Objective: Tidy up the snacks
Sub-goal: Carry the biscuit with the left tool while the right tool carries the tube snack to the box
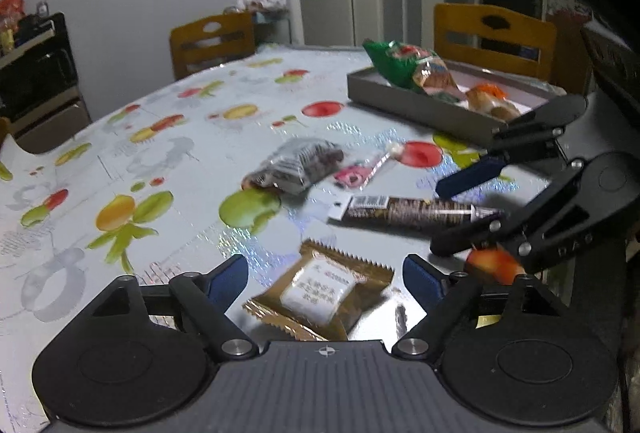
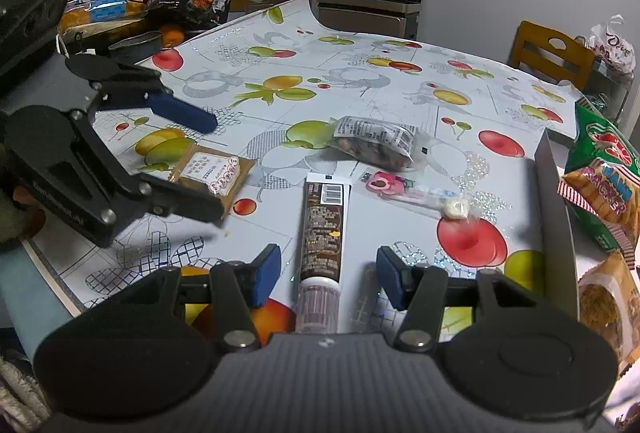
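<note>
Left wrist view shows the left gripper (image 1: 325, 279) with its jaws wide apart and empty, just above the gold packet (image 1: 320, 293) that lies flat on the table (image 1: 160, 137). The right gripper (image 2: 325, 275) also has its jaws apart and holds nothing; the brown tube (image 2: 323, 229) lies between them, with its cap end nearest the camera. The grey tray (image 1: 420, 105) stands at about 1 o'clock in the left view and already holds the green cracker bag (image 1: 404, 63) and other packets. I think the main risk is a collision, because the two grippers work very near each other and the tube and the gold packet are close neighbours. The thin packet may also slide on the glossy cloth if the jaws close too high, and the round tube may roll away. The nut bag (image 2: 376, 143) and the pink candy (image 2: 404, 189) wait at 12 o'clock. The tray's right end is cut off, its free room is hard to judge, and the small labels are unreadable.
</note>
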`<action>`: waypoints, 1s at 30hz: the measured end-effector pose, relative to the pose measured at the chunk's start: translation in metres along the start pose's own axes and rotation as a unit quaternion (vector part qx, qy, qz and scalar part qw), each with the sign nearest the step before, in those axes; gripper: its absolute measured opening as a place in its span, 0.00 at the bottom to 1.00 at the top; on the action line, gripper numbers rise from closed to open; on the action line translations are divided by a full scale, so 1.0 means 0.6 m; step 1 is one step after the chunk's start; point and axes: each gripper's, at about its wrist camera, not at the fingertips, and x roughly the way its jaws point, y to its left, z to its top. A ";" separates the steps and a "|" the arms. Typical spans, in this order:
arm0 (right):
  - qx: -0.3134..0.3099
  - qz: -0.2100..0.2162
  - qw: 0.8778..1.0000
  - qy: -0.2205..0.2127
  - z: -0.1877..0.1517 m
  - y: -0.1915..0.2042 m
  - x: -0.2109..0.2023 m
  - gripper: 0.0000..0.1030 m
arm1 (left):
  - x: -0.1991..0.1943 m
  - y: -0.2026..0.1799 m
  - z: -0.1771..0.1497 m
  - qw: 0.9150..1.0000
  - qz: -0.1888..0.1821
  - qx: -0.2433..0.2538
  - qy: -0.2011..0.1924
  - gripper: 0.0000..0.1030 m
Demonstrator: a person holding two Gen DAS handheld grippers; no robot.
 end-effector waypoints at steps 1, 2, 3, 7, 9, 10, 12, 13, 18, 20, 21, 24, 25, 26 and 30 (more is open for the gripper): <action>0.000 0.001 1.000 0.000 0.000 0.000 0.000 0.51 | 0.001 0.000 -0.003 1.000 -0.003 -0.001 0.002 0.77; 0.000 0.001 1.000 0.000 -0.001 0.000 0.000 0.51 | 0.001 0.001 -0.006 1.000 -0.005 -0.002 0.005 0.73; 0.000 0.002 1.000 0.000 0.000 0.000 0.000 0.51 | 0.003 0.002 -0.008 1.000 -0.006 -0.004 0.009 0.70; -0.001 0.002 1.000 0.000 0.002 0.004 0.001 0.51 | 0.008 0.007 -0.013 1.000 0.000 -0.018 0.022 0.50; 0.000 0.002 1.000 0.000 0.003 0.005 0.002 0.51 | 0.007 0.006 -0.013 0.999 0.005 -0.028 0.024 0.49; 0.001 0.001 1.000 0.000 0.004 0.006 0.004 0.51 | 0.007 0.004 -0.013 0.999 0.009 -0.031 0.024 0.48; 0.003 0.000 1.000 0.000 0.007 0.008 0.006 0.51 | 0.007 -0.001 -0.011 0.999 0.019 -0.034 0.026 0.47; 0.004 0.000 1.000 0.000 0.008 0.009 0.006 0.51 | 0.007 -0.002 -0.009 0.999 0.023 -0.037 0.027 0.47; 0.003 -0.001 1.000 0.001 0.008 0.011 0.010 0.43 | 0.010 -0.008 -0.004 0.998 0.038 -0.047 0.033 0.46; 0.002 -0.001 1.000 0.000 0.008 0.013 0.008 0.27 | 0.010 -0.009 -0.003 0.997 0.043 -0.051 0.034 0.46; 0.000 -0.003 1.000 -0.001 0.008 0.014 0.008 0.25 | 0.011 -0.009 -0.002 0.997 0.044 -0.054 0.035 0.46; 0.005 -0.010 1.000 -0.003 0.007 0.012 0.007 0.22 | 0.011 -0.010 -0.001 0.996 0.051 -0.059 0.036 0.46; 0.008 -0.010 1.000 -0.004 0.006 0.010 0.006 0.22 | 0.011 -0.010 0.000 0.996 0.053 -0.061 0.037 0.46; 0.011 -0.011 1.000 -0.005 0.006 0.009 0.006 0.22 | 0.010 -0.011 0.000 0.996 0.053 -0.061 0.037 0.46; 0.014 -0.009 1.000 -0.013 0.005 0.005 0.000 0.21 | 0.005 -0.017 0.005 0.996 0.058 -0.058 0.033 0.46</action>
